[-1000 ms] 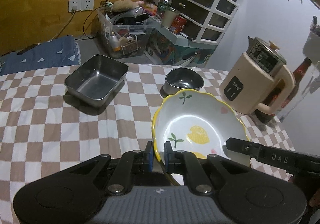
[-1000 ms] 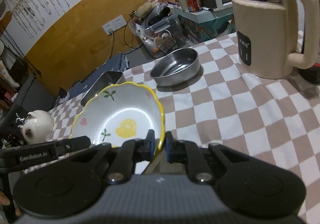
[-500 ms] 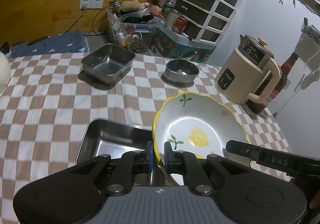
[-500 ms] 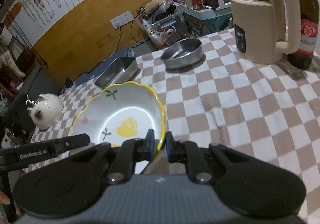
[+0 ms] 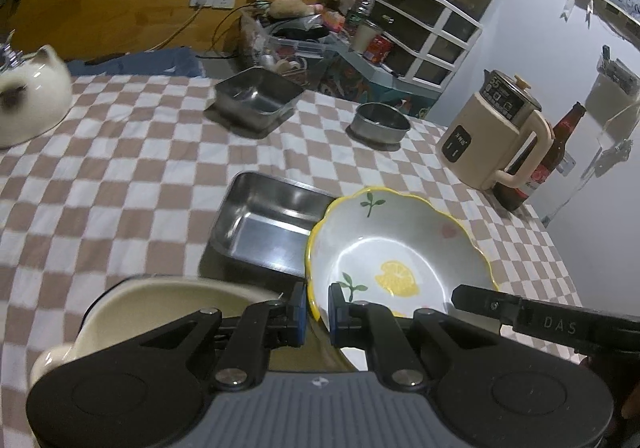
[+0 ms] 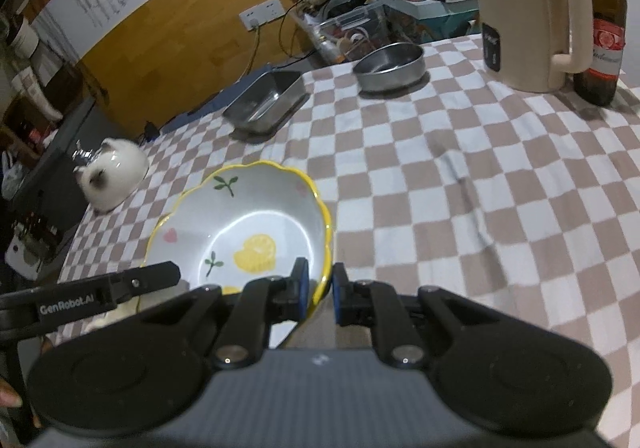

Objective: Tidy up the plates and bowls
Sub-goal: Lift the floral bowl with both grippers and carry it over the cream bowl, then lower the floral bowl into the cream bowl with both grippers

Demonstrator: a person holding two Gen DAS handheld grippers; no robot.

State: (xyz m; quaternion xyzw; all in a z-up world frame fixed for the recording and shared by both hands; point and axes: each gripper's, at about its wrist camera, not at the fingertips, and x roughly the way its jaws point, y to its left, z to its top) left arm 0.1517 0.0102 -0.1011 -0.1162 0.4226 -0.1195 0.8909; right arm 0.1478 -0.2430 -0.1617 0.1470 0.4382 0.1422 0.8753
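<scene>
Two grippers: both clamp one bowl [image 5: 396,248] by opposite rim edges
Left gripper [image 5: 318,308]: nearly closed, pads pinching the yellow rim
Right gripper [image 6: 319,290]: narrow gap, rim pinched between pads
Bowl: lifted over the checked cloth [image 5: 120,188], partly above a steel tray [image 5: 264,224]
Cream dish [image 5: 160,308]: near left
Far side: square tin [image 5: 256,98], round steel bowl [image 5: 380,122], kettle [image 5: 496,136], bottle [image 5: 552,156]
</scene>
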